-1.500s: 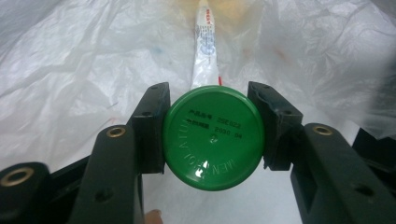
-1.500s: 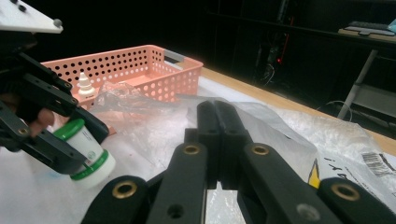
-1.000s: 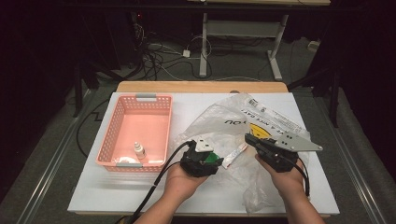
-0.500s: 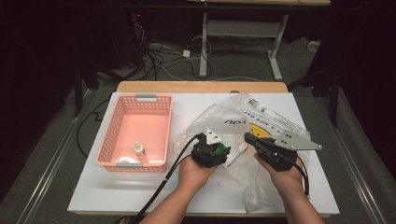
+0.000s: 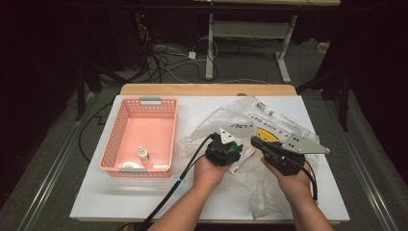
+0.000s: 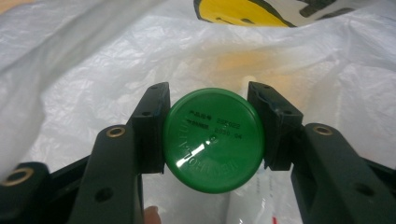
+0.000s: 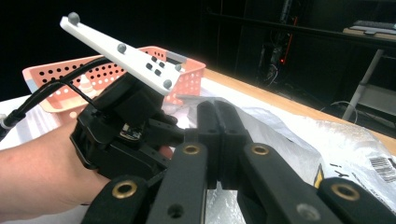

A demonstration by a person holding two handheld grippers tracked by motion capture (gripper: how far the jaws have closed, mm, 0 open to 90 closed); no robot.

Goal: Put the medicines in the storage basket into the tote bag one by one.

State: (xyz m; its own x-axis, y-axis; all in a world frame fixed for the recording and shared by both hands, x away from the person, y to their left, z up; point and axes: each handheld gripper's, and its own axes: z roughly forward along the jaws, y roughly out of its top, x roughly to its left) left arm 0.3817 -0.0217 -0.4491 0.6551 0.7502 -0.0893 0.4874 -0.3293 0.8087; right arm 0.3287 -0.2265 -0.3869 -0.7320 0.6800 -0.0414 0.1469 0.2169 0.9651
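Green cap (image 6: 214,139) pinched in left tongs (image 5: 226,144) has moved rightward toward the pressed-together right tongs (image 7: 217,140).

hidden: green cap (image 6: 214,140) covers its container | print perhaps unreadable

A round green cap (image 6: 214,139), embossed and date-stamped, faces the camera above the crinkled plastic bag (image 6: 93,65).

Bare table (image 5: 144,192) left and front of the hands; basket (image 5: 115,139) walls block the left, crumpled bag (image 5: 269,192) covers the right.
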